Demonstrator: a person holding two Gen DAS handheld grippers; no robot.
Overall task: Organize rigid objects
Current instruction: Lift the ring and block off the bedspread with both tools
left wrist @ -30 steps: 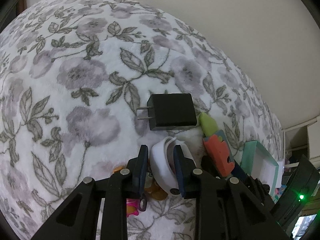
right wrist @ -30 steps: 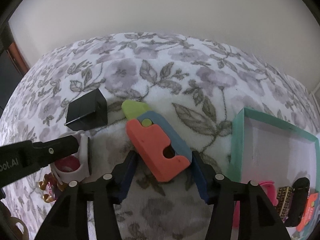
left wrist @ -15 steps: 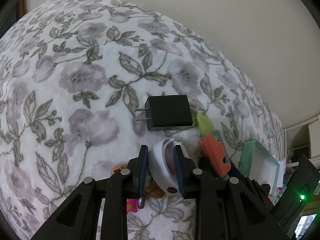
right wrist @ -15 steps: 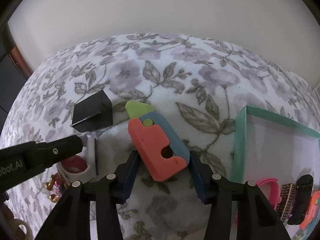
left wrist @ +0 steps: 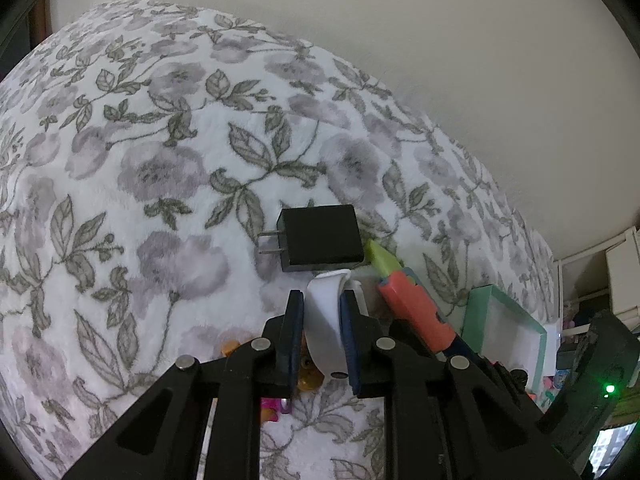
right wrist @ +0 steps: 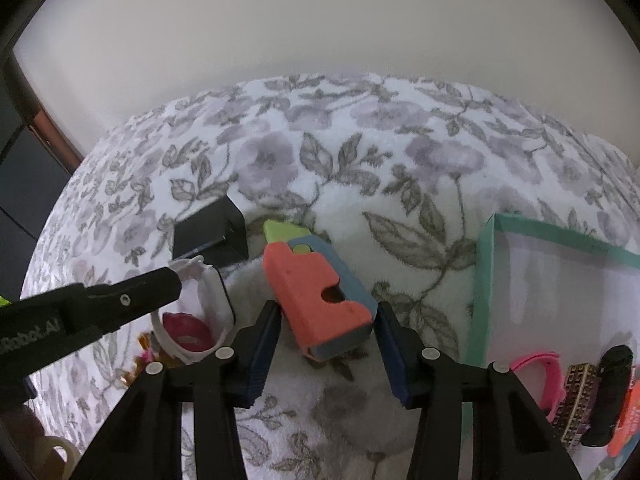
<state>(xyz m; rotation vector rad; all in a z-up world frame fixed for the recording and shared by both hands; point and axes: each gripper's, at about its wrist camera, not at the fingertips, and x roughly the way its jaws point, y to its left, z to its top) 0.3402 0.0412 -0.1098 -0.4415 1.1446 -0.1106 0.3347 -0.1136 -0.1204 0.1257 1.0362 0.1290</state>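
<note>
My left gripper (left wrist: 320, 300) points down at the floral blanket (left wrist: 160, 160). Its jaws are closing on a white wristband (left wrist: 324, 320), with the pads against both sides. In the right wrist view the same wristband (right wrist: 216, 300) stands on edge around a pink item (right wrist: 186, 328). My right gripper (right wrist: 326, 312) is shut on an orange and blue toy knife (right wrist: 316, 292) with a lime tip, both pads touching its rear end. A black plug charger (left wrist: 320, 236) lies just beyond the wristband.
A teal-rimmed white box (right wrist: 482, 280) sits to the right of the toy. It holds a pink band (right wrist: 536, 364), a patterned item (right wrist: 576, 396) and a black item (right wrist: 608, 392). Gold beads (left wrist: 312, 376) lie under the left gripper. A cream wall rises behind the bed.
The left fingers drew closer together onto the white wristband. The right fingers narrowed until they met the toy knife's sides. Neither hand shifted much.
</note>
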